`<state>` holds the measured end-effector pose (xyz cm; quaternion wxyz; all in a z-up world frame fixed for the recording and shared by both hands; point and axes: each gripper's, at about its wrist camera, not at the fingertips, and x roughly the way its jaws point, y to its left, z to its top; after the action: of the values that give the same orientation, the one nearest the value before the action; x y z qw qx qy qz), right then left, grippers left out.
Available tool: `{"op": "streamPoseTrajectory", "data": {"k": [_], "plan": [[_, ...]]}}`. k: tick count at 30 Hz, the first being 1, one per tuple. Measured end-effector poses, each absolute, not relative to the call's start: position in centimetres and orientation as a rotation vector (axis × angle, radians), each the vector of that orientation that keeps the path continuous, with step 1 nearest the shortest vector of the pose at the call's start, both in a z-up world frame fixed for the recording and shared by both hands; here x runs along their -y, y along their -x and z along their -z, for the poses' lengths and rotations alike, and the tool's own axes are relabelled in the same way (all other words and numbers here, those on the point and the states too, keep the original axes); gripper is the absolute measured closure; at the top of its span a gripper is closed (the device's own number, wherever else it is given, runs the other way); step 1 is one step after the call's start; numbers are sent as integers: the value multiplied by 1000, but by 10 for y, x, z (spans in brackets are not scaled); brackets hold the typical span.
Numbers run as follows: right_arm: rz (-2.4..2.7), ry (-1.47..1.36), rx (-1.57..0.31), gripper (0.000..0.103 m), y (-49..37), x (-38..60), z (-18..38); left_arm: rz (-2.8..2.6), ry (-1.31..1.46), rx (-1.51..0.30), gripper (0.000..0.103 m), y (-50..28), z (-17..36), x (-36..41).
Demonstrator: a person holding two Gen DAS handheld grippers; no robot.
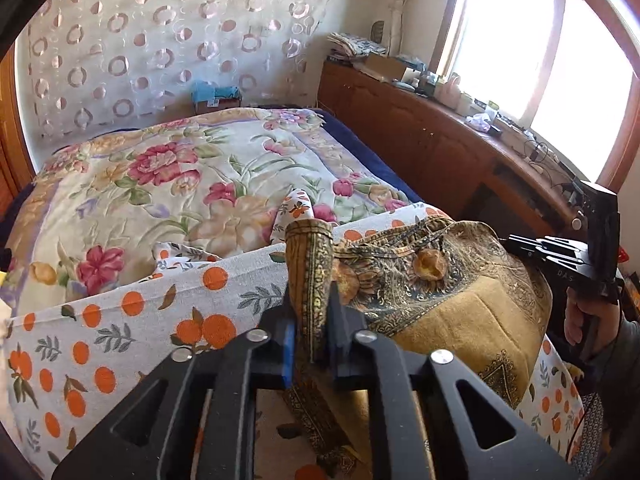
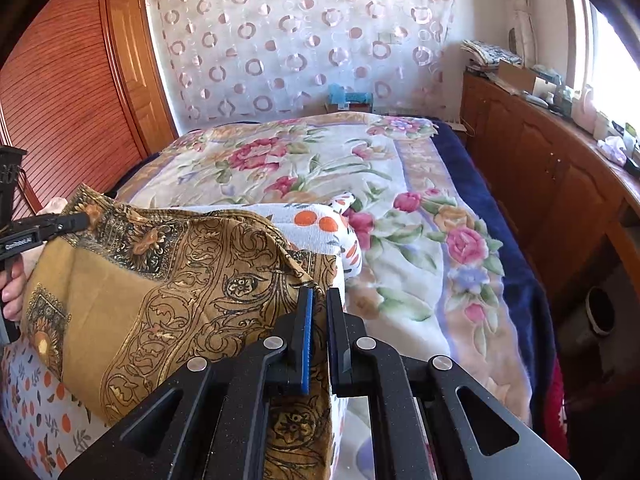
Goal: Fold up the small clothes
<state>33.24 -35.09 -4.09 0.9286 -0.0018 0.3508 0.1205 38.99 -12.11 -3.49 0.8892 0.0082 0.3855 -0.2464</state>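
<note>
An ochre cloth with dark scroll patterns (image 1: 460, 320) (image 2: 160, 272) is held up between both grippers above the bed. In the left wrist view my left gripper (image 1: 312, 304) is shut on a bunched fold of its bordered edge. My right gripper (image 2: 320, 294) is shut on the cloth's edge at the other end. Each gripper also appears in the other's view: the right gripper (image 1: 510, 242) at the cloth's far side with a hand below it, the left gripper (image 2: 86, 220) pinching a corner. Under the ochre cloth lies a white cloth printed with oranges (image 1: 140, 320) (image 2: 320, 224).
The bed carries a floral blanket (image 1: 180, 168) (image 2: 320, 160) over a dark blue one (image 2: 500, 220). A cluttered wooden cabinet (image 1: 420, 136) (image 2: 540, 152) runs under the window on the right. A wooden wardrobe (image 2: 72, 100) stands left, and a circle-patterned curtain (image 1: 160, 40) hangs behind.
</note>
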Motion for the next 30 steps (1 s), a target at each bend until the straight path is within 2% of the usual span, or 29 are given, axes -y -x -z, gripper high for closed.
{"op": "streamPoseTrajectory", "data": {"k": [1, 3, 5, 6, 7, 8, 11, 19, 23, 30], "plan": [[-249, 5, -720, 97, -332, 351, 40, 518, -19, -798, 70, -389, 33, 120], [-253, 0, -723, 97, -331, 351, 37, 551, -9, -806, 51, -383, 30, 116], [-257, -15, -723, 95, -331, 353, 34, 543, -22, -852, 41, -381, 34, 115], [-255, -16, -724, 92, -331, 353, 34, 542, -34, -864, 30, -379, 37, 115], [-253, -13, -725, 78, -331, 353, 34, 538, -42, -870, 27, -380, 41, 116], [-258, -13, -728, 63, -331, 354, 34, 531, -50, -891, 27, -380, 47, 117], [-265, -27, -744, 46, -332, 355, 38, 536, -35, -959, 27, -383, 63, 120], [-261, -99, -704, 40, -323, 370, 21, 536, 7, -986, 27, -383, 78, 120], [-300, -66, -755, 38, -323, 362, 31, 550, 24, -982, 29, -381, 80, 118], [-334, -60, -866, 38, -344, 355, 52, 588, 59, -983, 53, -379, 80, 120]]}}
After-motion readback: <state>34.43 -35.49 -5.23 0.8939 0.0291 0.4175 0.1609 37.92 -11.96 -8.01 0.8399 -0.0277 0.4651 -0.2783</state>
